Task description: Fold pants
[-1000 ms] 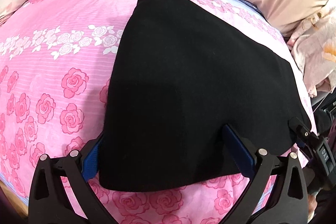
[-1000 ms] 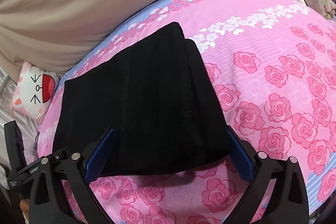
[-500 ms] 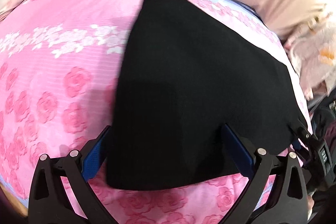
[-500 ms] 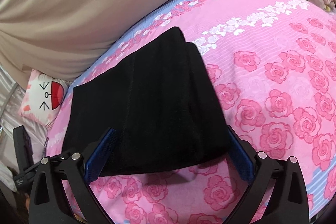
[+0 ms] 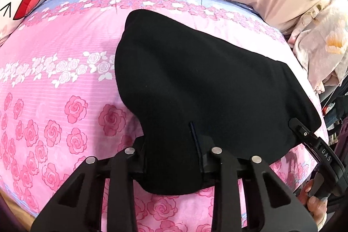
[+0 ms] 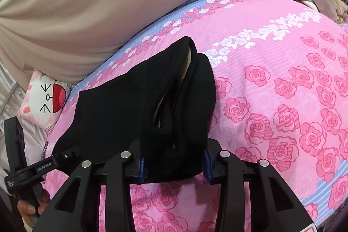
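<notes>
Black pants (image 5: pixel 206 84) lie lengthwise between both claws.

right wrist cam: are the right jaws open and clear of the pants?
No, the right gripper has its jaws closed on a bunched near edge of the black pants, with fabric pinched between the blue pads.

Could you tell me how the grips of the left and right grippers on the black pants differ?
The left gripper pinches smooth, flat cloth of the black pants; the right gripper pinches a thick, layered bunch showing open folds. The right gripper's blue pads show; the left gripper's are hidden. Both are shut on the near edge.
</notes>
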Motion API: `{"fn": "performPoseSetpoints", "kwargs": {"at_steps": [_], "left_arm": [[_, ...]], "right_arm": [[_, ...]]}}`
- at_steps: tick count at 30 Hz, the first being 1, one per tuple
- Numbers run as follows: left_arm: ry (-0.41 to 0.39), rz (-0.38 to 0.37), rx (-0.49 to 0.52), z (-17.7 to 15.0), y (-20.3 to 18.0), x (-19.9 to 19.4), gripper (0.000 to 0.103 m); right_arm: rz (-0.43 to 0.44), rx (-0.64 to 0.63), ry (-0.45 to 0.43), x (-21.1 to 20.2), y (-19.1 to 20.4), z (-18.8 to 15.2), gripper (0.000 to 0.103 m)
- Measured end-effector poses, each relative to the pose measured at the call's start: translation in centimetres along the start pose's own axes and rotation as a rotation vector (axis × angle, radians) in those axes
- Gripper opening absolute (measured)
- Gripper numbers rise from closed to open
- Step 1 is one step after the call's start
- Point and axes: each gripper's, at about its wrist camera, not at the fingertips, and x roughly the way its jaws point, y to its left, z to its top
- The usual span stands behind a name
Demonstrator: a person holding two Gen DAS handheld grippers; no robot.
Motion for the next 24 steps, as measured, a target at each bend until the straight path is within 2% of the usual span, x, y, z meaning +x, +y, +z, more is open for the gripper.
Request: {"fn": "performPoseSetpoints", "kwargs": {"at_steps": [2,4,6,7,9,13,15,16,17,18,20,24], "left_arm": [[0.005,0.002,0.001,-0.1,0.2,0.0,0.034],[0.015,-0.021,-0.04,-0.3,1.1,0.1,0.046],[0.033,-0.081,-0.112,-0.4,2.5,0.4,0.08],[0.047,-0.111,-0.161,-0.6,3.4,0.8,0.085],[0.078,-0.126,-0.215,-0.9,4.5,1.8,0.088],[0.056,-0.092,-0.147,-0.9,3.3,2.0,0.087],[0.037,-0.088,-0.134,-0.9,3.0,2.1,0.078],[0.028,-0.093,-0.135,-0.7,2.9,2.0,0.065],[0.023,-0.116,-0.137,-0.5,2.8,1.6,0.043],[0.01,-0.127,-0.133,-0.2,2.7,1.1,0.026],[-0.013,-0.133,-0.116,0.7,1.9,-0.1,0.021],[-0.052,-0.172,-0.107,1.1,1.9,-2.6,0.02]], "right_arm": [[0.012,0.017,0.006,0.0,-0.3,0.0,0.038],[0.02,0.026,0.01,0.0,-0.6,0.0,0.039],[0.029,0.039,0.016,0.0,-0.9,-0.1,0.041],[0.034,0.043,0.018,0.0,-1.0,-0.1,0.042],[0.038,0.049,0.021,0.1,-1.2,-0.1,0.048],[0.056,0.092,0.036,0.8,-2.0,-0.2,0.056],[0.07,0.099,0.039,1.1,-2.2,-0.2,0.055],[0.072,0.078,0.035,1.1,-1.9,-0.1,0.053],[0.075,0.052,0.029,0.9,-1.4,0.0,0.04],[0.069,0.03,0.024,0.6,-1.0,0.1,0.036],[0.071,-0.014,0.0,-0.6,0.3,0.4,0.033],[0.138,-0.034,-0.055,-3.4,2.1,1.0,0.031]]}}
